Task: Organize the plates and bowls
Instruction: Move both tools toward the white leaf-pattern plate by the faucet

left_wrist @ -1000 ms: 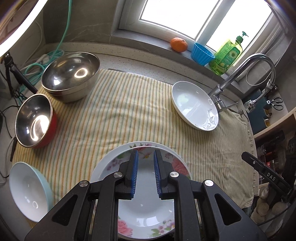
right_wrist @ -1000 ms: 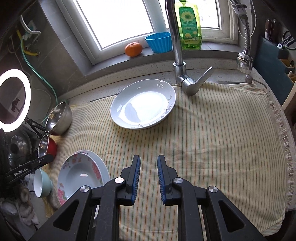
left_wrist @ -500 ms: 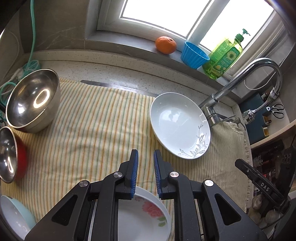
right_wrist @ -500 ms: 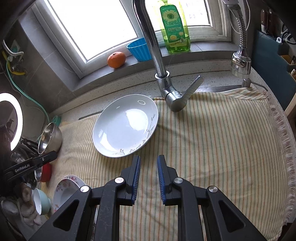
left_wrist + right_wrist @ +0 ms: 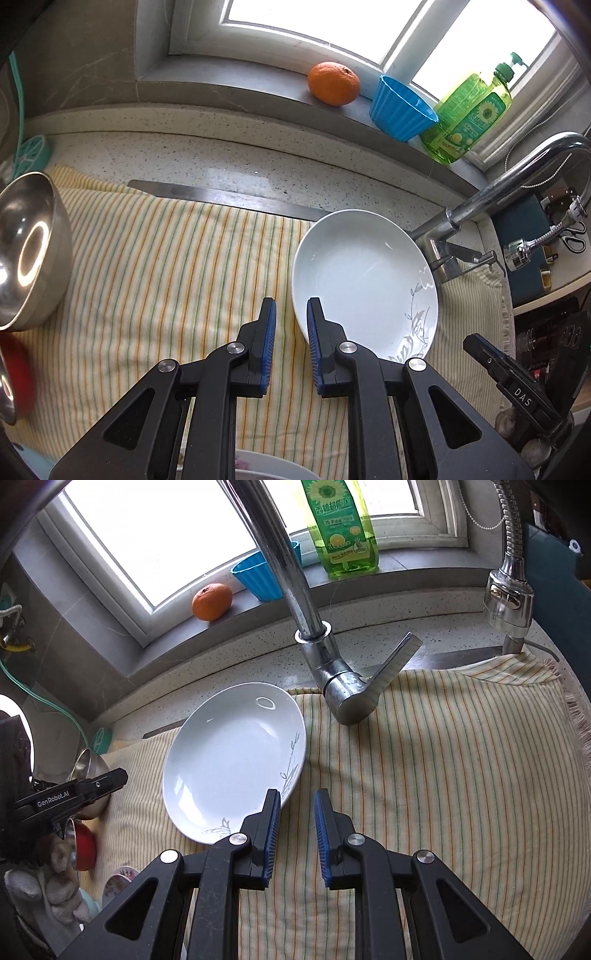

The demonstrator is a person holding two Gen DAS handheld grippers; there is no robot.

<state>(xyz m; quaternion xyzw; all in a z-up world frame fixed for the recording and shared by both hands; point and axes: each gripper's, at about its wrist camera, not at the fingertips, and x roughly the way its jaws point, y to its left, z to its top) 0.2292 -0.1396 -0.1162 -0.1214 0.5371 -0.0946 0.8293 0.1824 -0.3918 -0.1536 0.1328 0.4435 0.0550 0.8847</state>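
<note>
Plate (image 5: pixel 364 280), white with a grey leaf pattern, is seen in the left wrist view lying on the striped cloth (image 5: pixel 166 266), just beside the tap (image 5: pixel 480 206). The left gripper (image 5: pixel 290 314) is held over the plate's near left rim, its jaws drawn close together with nothing pinched. A steel bowl (image 5: pixel 29 251) stands well left of the tap.

In the right wrist view the plate (image 5: pixel 232 760) is shown left of the tap (image 5: pixel 332 672). The right gripper (image 5: pixel 295 805) is held at the plate's near right edge, jaws likewise nearly closed and empty, over the cloth (image 5: pixel 443 775).
</note>
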